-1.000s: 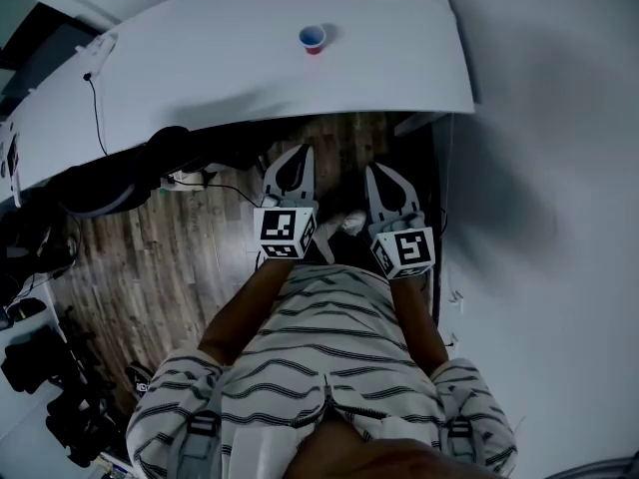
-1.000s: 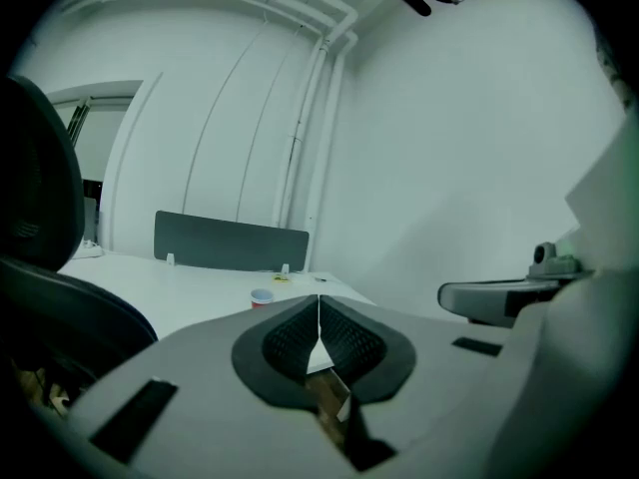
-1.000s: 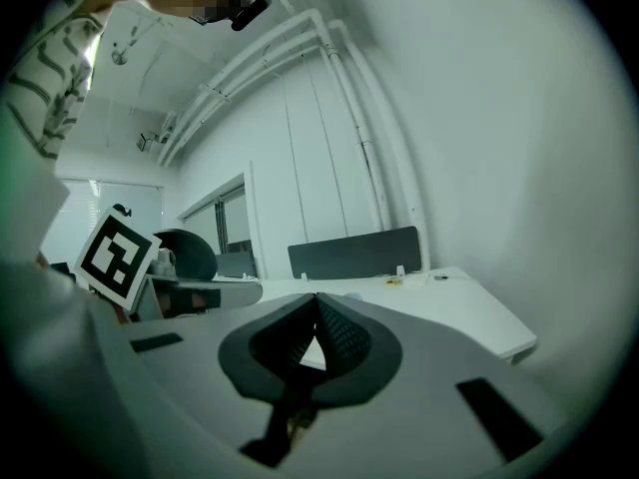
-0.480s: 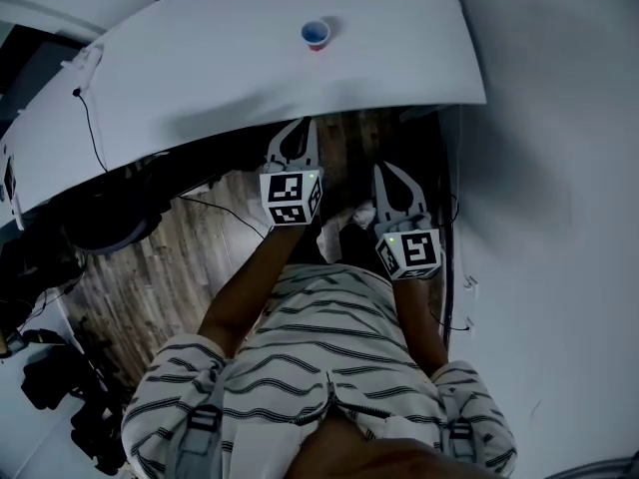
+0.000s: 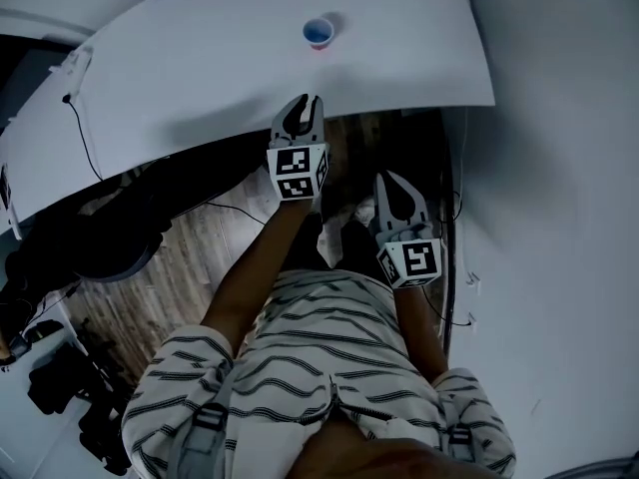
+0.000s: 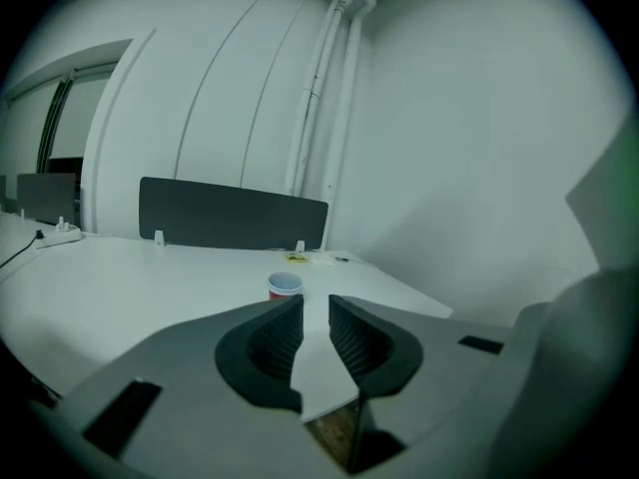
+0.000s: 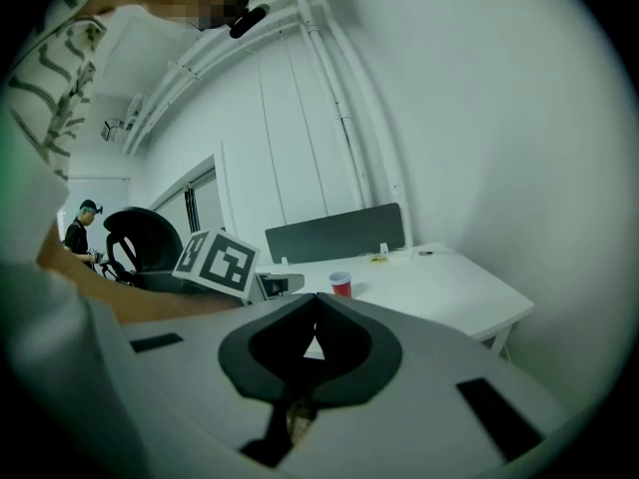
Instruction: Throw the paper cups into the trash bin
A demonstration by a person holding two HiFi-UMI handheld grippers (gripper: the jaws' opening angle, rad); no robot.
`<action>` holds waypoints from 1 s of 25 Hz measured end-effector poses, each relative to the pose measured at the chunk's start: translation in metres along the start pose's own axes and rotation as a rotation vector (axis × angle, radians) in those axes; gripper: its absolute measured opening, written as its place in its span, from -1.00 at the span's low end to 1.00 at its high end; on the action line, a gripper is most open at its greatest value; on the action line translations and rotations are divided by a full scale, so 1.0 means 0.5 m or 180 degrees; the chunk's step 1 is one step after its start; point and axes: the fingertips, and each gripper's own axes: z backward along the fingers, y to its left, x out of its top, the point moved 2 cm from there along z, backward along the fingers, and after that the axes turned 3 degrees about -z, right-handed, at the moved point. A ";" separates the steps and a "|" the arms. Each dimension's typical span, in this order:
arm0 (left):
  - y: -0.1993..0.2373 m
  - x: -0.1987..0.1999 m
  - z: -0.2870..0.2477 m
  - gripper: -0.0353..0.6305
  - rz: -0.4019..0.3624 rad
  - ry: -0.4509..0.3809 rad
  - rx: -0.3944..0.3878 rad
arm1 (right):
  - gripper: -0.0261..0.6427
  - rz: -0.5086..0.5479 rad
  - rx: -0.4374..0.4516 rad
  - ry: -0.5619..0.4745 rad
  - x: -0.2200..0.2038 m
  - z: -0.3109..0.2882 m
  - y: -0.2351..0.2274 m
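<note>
Spanning the upper part of the head view, the white worktop [image 5: 200,78] is the biggest thing in sight. The left claw [image 5: 303,101] reaches over its near edge. Its jaws have just been opening and stand a narrow slit apart, with nothing between them. The right claw [image 5: 389,180] hangs at about four o'clock of the left one, short of the worktop, clenched tip to tip and empty. The paper cup [image 5: 318,32], a red one, stands upright and alone at twelve o'clock of the left claw, well apart from it, toward the worktop's far edge.

The step in hand looks like the approach for the pick-up. Next, the left claw would need to spread wider than the cup, travel to it, and close on its wall gently enough not to crush it. No trash bin can be made out for certain.
</note>
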 end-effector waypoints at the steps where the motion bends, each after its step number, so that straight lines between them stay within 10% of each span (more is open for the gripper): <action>1: 0.006 -0.008 -0.021 -0.65 -0.0007 0.0020 0.0007 | -0.89 -0.0015 -0.0007 0.0019 -0.007 -0.009 -0.006; 25: 0.082 -0.060 -0.255 -0.17 -0.0294 0.0188 0.0222 | -0.89 -0.0155 -0.0189 0.0204 -0.047 -0.016 -0.041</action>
